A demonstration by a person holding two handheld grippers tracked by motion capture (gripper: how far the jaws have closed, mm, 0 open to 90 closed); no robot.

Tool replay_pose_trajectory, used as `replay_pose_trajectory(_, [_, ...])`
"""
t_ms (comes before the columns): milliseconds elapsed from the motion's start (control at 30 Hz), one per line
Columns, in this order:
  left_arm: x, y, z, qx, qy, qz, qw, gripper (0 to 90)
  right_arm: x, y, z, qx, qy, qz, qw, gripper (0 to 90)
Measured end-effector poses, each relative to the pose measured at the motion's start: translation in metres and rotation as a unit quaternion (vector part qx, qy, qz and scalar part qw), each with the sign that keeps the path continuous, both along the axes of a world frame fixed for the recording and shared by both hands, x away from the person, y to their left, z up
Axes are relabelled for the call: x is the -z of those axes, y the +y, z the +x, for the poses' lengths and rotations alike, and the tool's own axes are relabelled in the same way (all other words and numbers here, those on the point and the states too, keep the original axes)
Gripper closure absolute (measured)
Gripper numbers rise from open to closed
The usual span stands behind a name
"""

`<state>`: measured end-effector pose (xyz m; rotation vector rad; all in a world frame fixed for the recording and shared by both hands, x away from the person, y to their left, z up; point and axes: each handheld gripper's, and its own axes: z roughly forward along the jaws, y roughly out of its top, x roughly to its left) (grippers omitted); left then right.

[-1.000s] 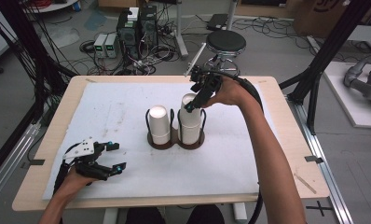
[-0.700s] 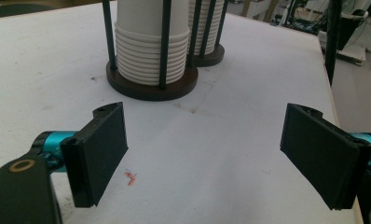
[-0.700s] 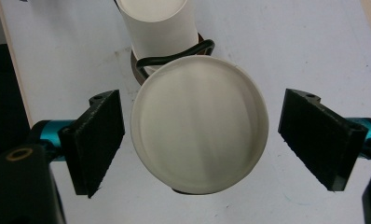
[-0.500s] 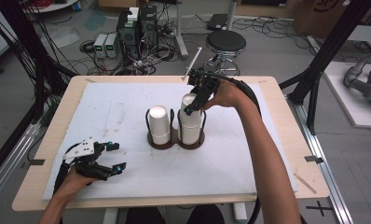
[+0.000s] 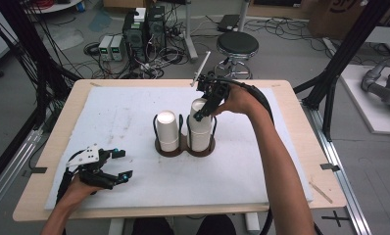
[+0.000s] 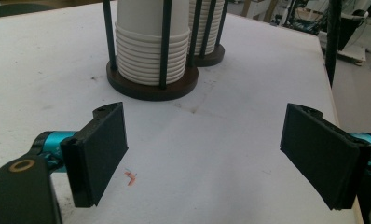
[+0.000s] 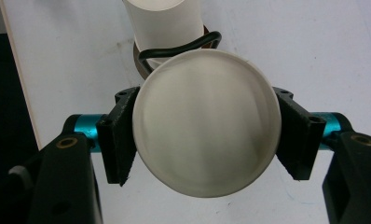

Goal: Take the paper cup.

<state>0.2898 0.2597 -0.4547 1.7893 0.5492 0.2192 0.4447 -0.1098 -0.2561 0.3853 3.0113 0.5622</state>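
Right gripper (image 5: 201, 111) clamped on top white cup (image 7: 207, 123) of right-hand stack in two-post holder (image 5: 184, 146) mid-worktop (image 5: 51, 142); left gripper (image 5: 118, 164) resting open near front left corner, well apart from cups

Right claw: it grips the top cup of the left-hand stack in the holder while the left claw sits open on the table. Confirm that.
Wrong stack. The right claw grips the top cup of the right-hand stack, as the high view shows. The left claw is indeed open near the table's front-left.
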Motion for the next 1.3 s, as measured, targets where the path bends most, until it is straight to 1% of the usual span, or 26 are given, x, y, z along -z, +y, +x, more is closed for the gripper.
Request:
replay_pose_trajectory(367, [0.000, 0.000, 0.000, -0.001, 0.003, -0.002, 1.0000, 14.5, -0.001, 0.001, -0.001, 0.000, -0.001, -0.001, 1.0000, 33.2])
replay_pose_trajectory(500, [0.000, 0.000, 0.000, 0.000, 0.002, 0.000, 1.0000, 14.5, -0.004, 0.000, -0.001, -0.002, -0.006, 0.001, 1.0000, 33.9])
replay_pose_trajectory(667, [0.000, 0.000, 0.000, 0.000, 0.002, 0.001, 1.0000, 14.5, -0.007, -0.001, -0.003, 0.000, -0.006, -0.007, 1.0000, 34.4])
replay_pose_trajectory(967, [0.000, 0.000, 0.000, -0.001, 0.003, 0.001, 1.0000, 14.5, -0.014, -0.003, -0.004, -0.004, -0.013, -0.004, 0.9999, 35.9])
replay_pose_trajectory(1100, [0.000, 0.000, 0.000, 0.000, 0.002, 0.003, 1.0000, 14.5, -0.016, -0.003, -0.005, -0.004, -0.011, -0.005, 0.9999, 36.3])
replay_pose_trajectory(1133, [0.000, 0.000, 0.000, 0.001, 0.002, 0.003, 1.0000, 14.5, -0.017, -0.003, -0.005, -0.006, -0.015, -0.007, 0.9999, 36.4])
replay_pose_trajectory(1233, [0.000, 0.000, 0.000, -0.001, 0.003, 0.001, 1.0000, 14.5, -0.018, -0.003, -0.006, -0.005, -0.016, -0.008, 0.9998, 36.6])
replay_pose_trajectory(1300, [0.000, 0.000, 0.000, -0.001, 0.003, 0.001, 1.0000, 14.5, -0.018, -0.004, -0.005, -0.008, -0.013, -0.005, 0.9999, 36.7])
